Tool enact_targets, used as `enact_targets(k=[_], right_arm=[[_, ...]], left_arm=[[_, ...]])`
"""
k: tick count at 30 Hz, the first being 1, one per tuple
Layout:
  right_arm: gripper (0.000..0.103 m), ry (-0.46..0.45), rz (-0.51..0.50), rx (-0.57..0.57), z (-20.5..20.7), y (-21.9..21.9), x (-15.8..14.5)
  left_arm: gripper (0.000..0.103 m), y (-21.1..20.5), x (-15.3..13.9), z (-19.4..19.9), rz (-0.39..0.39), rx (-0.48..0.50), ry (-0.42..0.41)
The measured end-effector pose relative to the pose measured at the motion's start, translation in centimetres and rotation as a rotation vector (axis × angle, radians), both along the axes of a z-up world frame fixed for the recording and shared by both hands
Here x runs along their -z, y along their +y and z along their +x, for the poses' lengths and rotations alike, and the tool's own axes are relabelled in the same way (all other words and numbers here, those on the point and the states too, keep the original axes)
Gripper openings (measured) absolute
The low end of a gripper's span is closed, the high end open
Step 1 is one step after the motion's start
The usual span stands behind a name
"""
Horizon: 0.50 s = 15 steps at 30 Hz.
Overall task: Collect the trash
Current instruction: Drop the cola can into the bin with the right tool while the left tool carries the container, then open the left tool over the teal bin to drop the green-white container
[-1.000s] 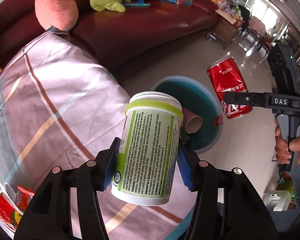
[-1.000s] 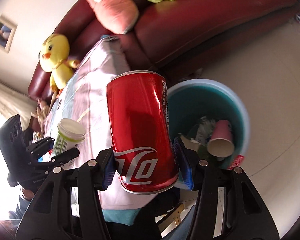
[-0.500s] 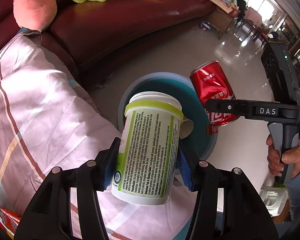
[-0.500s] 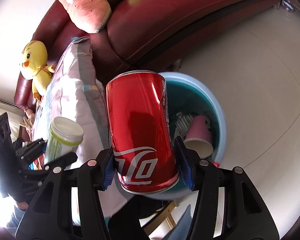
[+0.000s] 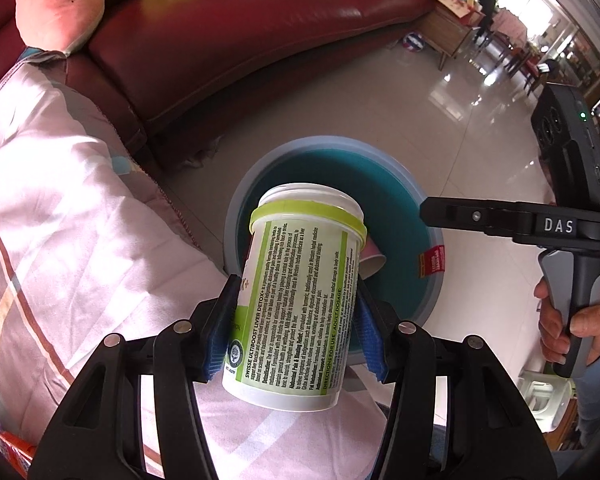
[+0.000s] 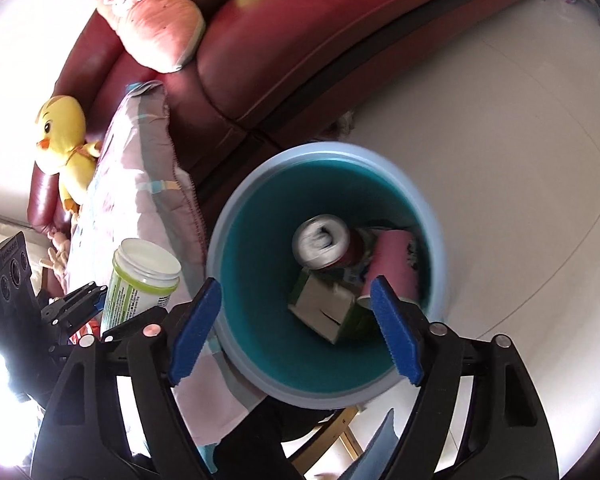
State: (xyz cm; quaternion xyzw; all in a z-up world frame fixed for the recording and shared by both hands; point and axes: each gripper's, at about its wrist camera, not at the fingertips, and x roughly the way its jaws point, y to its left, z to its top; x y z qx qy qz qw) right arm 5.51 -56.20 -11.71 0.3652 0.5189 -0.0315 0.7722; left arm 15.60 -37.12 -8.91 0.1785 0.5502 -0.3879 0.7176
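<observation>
Glossy tiled floor beside a maroon sofa (image 5: 228, 40): right gripper (image 6: 296, 332), fingers spread and empty, hangs over a teal bin (image 6: 256, 216) containing a red can (image 6: 324, 242); left gripper (image 5: 292, 328) clamps a supplement jar (image 5: 296, 304) near the bin's rim

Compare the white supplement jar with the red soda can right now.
The white plastic supplement jar with the green band is clamped in the left gripper; the red soda can lies loose inside the teal bin. The jar looks sharp; the can is motion-blurred. The right gripper is open. Both are cylindrical containers.
</observation>
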Motion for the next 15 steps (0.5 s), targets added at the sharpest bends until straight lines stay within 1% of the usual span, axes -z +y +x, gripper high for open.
enact_targets(k=[4, 6, 8, 10, 15], right_arm=[[0.075, 0.010, -0.005, 0.021, -0.7, -0.5, 0.0], [0.076, 0.016, -0.007, 0.026, -0.9, -0.6, 0.0], [0.076, 0.023, -0.008, 0.026, -1.1, -0.6, 0.0], [0.076, 0.028, -0.008, 0.024, -1.2, -0.5, 0.0], [0.076, 0.042, -0.004, 0.025, -1.1, -0.2, 0.0]], left_arm=[[0.056, -0.7, 0.4, 0.1, 0.015, -0.014, -0.014], [0.060, -0.8, 0.2, 0.2, 0.013, -0.027, -0.025], [0.070, -0.8, 0.0, 0.4, 0.007, -0.040, -0.028], [0.075, -0.5, -0.2, 0.4, 0.005, -0.047, -0.038], [0.079, 0.5, -0.5, 0.4, -0.004, -0.062, -0.038]])
